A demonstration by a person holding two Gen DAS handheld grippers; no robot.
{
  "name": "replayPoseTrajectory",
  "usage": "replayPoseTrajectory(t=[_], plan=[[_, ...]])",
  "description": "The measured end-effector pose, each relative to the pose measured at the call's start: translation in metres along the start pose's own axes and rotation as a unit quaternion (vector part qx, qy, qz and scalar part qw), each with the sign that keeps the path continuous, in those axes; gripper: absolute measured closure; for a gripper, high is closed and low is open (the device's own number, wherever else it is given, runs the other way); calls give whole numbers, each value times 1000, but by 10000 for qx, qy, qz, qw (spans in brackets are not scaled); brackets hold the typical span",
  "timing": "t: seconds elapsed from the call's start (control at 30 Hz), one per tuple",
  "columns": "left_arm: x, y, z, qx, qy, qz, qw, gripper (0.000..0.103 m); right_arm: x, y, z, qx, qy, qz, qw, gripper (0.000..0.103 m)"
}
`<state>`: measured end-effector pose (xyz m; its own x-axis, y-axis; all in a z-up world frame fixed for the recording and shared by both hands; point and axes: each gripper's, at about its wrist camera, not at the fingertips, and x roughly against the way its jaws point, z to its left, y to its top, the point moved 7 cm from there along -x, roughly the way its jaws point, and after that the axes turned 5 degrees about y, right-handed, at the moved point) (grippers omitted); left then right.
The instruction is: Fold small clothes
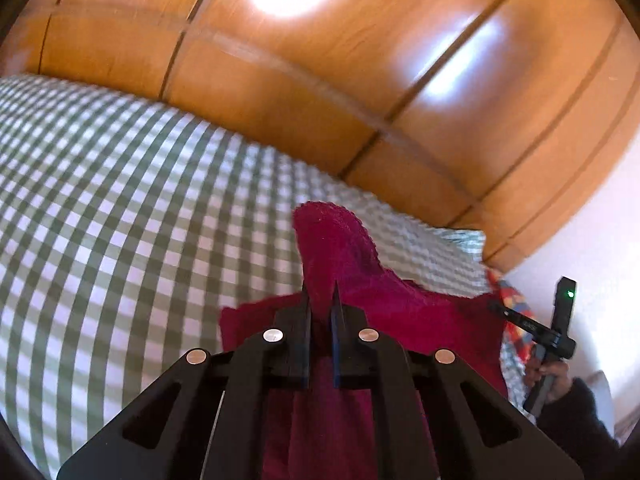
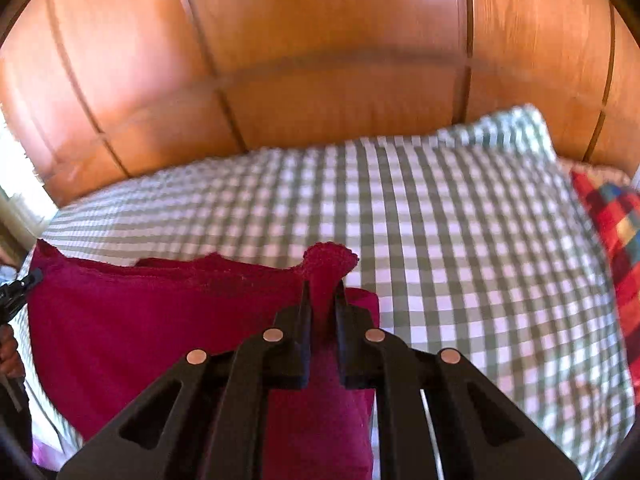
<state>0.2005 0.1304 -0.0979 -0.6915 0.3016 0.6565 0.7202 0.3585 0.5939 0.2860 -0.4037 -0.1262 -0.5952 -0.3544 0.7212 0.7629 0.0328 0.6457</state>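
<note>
We had both the left gripper point(image 1: 321, 294) and right gripper point(image 2: 323, 292) pinching the crimson cloth point(image 2: 160, 320); blurred frames suggested speed, perhaps enough to tug a corner free.

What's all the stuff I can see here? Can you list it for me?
Cloth: one, dark red, lifted over the bed, a corner pinched in each tool.
Bed cover: one, green and white check, spread over the bed.
Pillow: one, same check, at the bed's far corner.
Patchwork fabric: one, red with blue and yellow squares, at the bed's edge.
Wardrobe doors: several panels, glossy orange-brown wood, behind the bed.
Left tool: one, black, shut on the cloth.
Right tool: one, black, shut on the cloth.
Hand: one, dark sleeve, holding the right tool.
</note>
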Motion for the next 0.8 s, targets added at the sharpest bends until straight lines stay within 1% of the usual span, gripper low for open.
replayPoseTrajectory(t=[0.07,0.1,0.17,0.23,0.27,0.3,0.33,0.4,0.47,0.5,0.57,0.6,0.63,0.7,0.8], plan=[[-21,0,5,-9,171,219,9996,97,-21,-10,-8,-91,-41,233,9997,94],[-32,-2,9,-19,321,336,9989,97,-28,-14,-11,-130,-74,280,9995,94],[-43,-8,13,-6,369,544,9978,95,-30,-17,-13,-216,44,290,9993,90],[-39,-9,16,94,339,555,9978,90,-20,-21,-14,-293,154,191,9993,69],[-33,-10,17,143,252,534,9982,90,-11,-25,-14,-308,242,109,9992,51],[-23,-12,16,144,210,502,9984,90,0,-29,-13,-287,297,20,9991,47],[-11,-15,12,88,139,451,9988,90,11,-35,-12,-266,365,-33,9990,47],[15,-28,10,-39,-50,378,9993,90,34,-54,-15,-365,577,-101,9976,41],[49,-54,10,-164,-293,341,9989,90,54,-75,-19,-567,810,-106,9950,40],[60,-65,9,-222,-387,348,9984,87,61,-86,-21,-635,886,-96,9940,40],[80,-90,8,-329,-583,348,9972,56,77,-113,-23,-796,1030,-42,9915,40],[89,-104,9,-385,-592,356,9969,51,82,-124,-25,-843,1083,-9,9905,40],[93,-115,9,-435,-601,392,9965,49,87,-135,-24,-881,1121,24,9898,40],[99,-136,10,-399,-696,478,9956,49,94,-156,-24,-976,1193,112,9880,40],[96,-155,11,-516,-609,505,9955,49,102,-179,-26,-1167,1268,145,9849,40]])
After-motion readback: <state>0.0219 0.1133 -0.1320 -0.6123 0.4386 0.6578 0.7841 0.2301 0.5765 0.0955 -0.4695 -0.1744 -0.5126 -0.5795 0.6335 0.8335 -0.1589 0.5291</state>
